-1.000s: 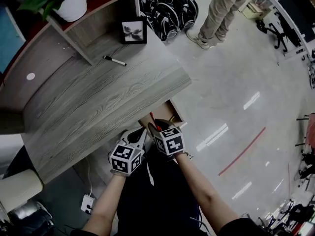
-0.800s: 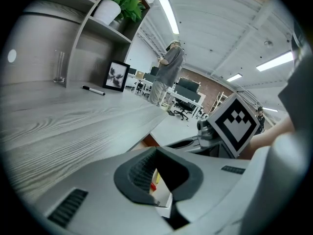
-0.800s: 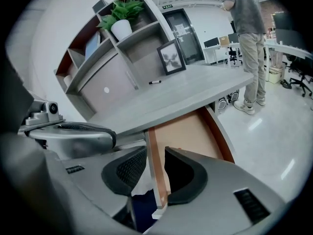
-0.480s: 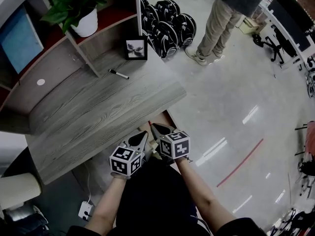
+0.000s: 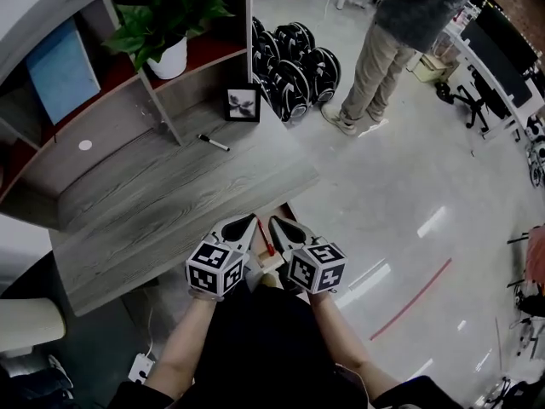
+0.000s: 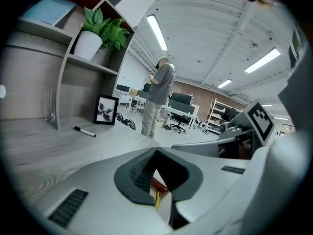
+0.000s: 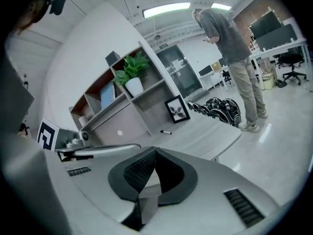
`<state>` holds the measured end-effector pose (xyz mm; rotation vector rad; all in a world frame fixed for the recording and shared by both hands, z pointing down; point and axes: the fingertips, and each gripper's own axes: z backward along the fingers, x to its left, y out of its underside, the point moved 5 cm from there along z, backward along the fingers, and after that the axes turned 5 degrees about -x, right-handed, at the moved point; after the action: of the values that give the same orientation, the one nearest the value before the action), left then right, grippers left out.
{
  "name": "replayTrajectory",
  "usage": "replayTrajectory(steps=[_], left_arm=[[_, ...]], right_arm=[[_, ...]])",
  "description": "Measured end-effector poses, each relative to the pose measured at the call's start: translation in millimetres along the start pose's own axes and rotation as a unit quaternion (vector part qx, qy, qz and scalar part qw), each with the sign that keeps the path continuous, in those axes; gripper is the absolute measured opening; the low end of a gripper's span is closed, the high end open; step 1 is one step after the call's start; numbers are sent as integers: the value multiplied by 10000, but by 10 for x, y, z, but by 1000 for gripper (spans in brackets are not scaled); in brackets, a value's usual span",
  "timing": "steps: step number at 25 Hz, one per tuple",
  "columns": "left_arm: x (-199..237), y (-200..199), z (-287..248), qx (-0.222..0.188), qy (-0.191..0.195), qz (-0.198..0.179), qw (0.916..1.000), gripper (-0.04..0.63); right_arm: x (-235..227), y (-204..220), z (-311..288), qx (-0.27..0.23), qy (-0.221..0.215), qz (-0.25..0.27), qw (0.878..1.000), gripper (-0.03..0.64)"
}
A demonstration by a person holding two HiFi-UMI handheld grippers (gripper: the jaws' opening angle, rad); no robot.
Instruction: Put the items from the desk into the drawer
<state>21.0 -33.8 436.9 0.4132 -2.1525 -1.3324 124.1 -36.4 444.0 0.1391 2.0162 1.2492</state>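
The grey wood-grain table (image 5: 170, 203) takes up the left of the head view. A black marker (image 5: 214, 142) lies on it near the back, just in front of a small framed picture (image 5: 243, 104) that stands upright at the far right corner. A small white disc (image 5: 84, 145) sits well to the left of the marker. Behind the table rises a shelf unit holding a potted plant (image 5: 167, 37) in a white pot and a blue book (image 5: 62, 69). Under the table's near edge the drawer (image 5: 274, 261) stands open, with something red and a yellow pencil visible inside. The left hand-held gripper (image 5: 244, 222) and the right hand-held gripper (image 5: 277, 223) hover side by side over the drawer, each with its jaws together and nothing between them. Beyond the table the pale floor (image 5: 400, 186) is glossy and crossed by a red line (image 5: 415, 290). A person (image 5: 387, 41) stands there near a cluster of black rounded objects (image 5: 289, 54), with office chairs (image 5: 479, 54) further off.
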Motion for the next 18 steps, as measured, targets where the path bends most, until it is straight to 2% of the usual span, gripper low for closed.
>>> replayTrajectory(steps=[4,11,18], left_arm=[[45,-140,38,-159,-57,-26,9999,0],[269,-252,151,-180,-69,100,9998,0],[441,-369,129,-115,45,99,9999,0]], right_arm=[[99,-154,-80,-229,-121,-171,9995,-8],[303,-237,-378,-181,-214,-86,9996,-8],[324,-327,-512,-246,67,-94,9996,-8]])
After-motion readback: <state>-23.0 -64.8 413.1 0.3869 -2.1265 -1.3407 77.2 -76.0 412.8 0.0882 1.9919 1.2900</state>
